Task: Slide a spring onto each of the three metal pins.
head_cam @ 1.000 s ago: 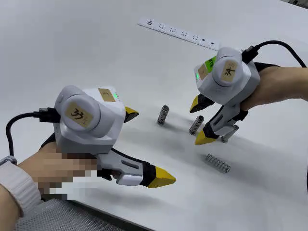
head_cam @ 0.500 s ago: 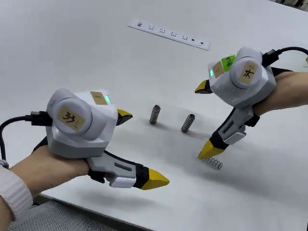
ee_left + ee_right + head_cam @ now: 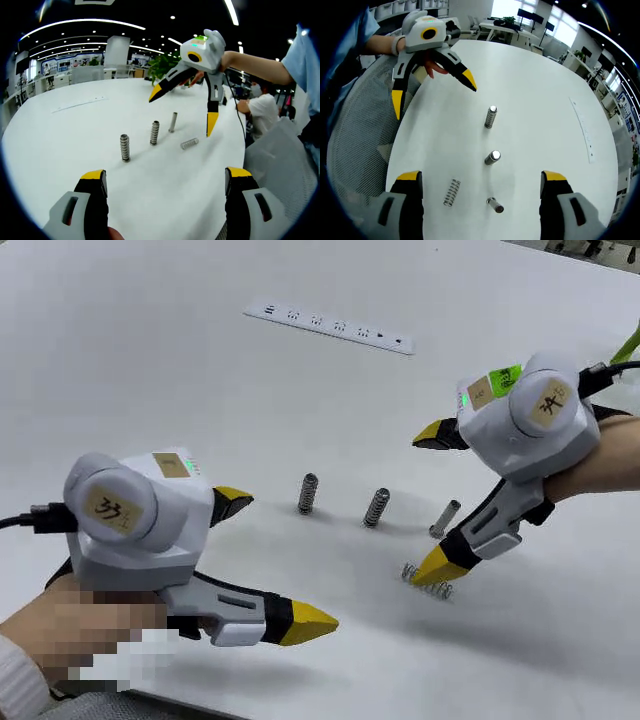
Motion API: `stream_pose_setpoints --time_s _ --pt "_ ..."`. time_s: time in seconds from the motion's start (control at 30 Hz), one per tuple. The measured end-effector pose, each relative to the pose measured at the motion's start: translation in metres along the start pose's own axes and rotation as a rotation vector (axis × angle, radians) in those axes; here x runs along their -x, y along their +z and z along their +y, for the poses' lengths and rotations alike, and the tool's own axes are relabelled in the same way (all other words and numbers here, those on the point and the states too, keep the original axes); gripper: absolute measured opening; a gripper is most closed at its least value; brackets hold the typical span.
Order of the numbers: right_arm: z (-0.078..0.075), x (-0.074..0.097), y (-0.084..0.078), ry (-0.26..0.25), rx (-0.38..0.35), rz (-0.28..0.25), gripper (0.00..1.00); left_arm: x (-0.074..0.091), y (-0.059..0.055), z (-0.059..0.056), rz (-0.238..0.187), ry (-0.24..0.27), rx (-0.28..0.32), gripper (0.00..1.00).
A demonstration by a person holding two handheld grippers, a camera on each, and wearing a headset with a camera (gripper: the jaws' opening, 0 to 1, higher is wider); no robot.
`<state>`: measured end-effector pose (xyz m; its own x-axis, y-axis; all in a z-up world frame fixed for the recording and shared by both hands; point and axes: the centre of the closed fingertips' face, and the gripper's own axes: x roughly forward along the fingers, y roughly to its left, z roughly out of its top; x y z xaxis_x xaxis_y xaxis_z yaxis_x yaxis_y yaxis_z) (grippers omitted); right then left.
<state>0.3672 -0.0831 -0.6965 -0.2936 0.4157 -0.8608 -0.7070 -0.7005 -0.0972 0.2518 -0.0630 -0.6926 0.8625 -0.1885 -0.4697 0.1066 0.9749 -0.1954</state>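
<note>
Three metal pins stand in a row on the white table (image 3: 180, 390). The left pin (image 3: 307, 493) and the middle pin (image 3: 376, 507) each carry a spring. The right pin (image 3: 445, 518) is bare. A loose spring (image 3: 427, 581) lies flat in front of the bare pin, and the lower jaw tip of my right gripper (image 3: 430, 502) is right beside it. That gripper is open and holds nothing. My left gripper (image 3: 272, 560) hovers open and empty to the left of the pins. In the right gripper view the loose spring (image 3: 451, 192) lies left of the bare pin (image 3: 495, 205).
A white power strip (image 3: 328, 326) lies at the far side of the table. The table's near edge runs just under my left hand, with grey mesh (image 3: 360, 140) beyond it. A seated person (image 3: 260, 107) is in the background.
My right gripper has swung away from the pins, uncovering the bare pin, and its lower tip now sits by the loose spring. The left gripper has kept its place, still open.
</note>
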Motion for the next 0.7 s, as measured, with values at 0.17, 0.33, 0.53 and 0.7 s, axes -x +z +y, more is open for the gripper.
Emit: stream_pose_setpoints --time_s 0.17,0.33,0.53,0.7 --pt "0.009 0.010 -0.014 -0.019 -0.037 -0.008 0.99 -0.001 -0.003 -0.002 0.025 -0.017 -0.007 1.00" --pt "0.018 0.022 -0.023 -0.049 -0.089 -0.035 0.99 -0.003 -0.002 -0.003 0.044 -0.034 -0.037 1.00" --pt "0.030 0.028 -0.038 -0.069 -0.158 -0.071 0.99 -0.002 -0.002 -0.005 0.064 -0.047 -0.056 1.00" --pt "0.039 0.034 -0.047 -0.103 -0.224 -0.110 0.99 -0.001 -0.004 -0.009 0.081 -0.059 -0.068 1.00"
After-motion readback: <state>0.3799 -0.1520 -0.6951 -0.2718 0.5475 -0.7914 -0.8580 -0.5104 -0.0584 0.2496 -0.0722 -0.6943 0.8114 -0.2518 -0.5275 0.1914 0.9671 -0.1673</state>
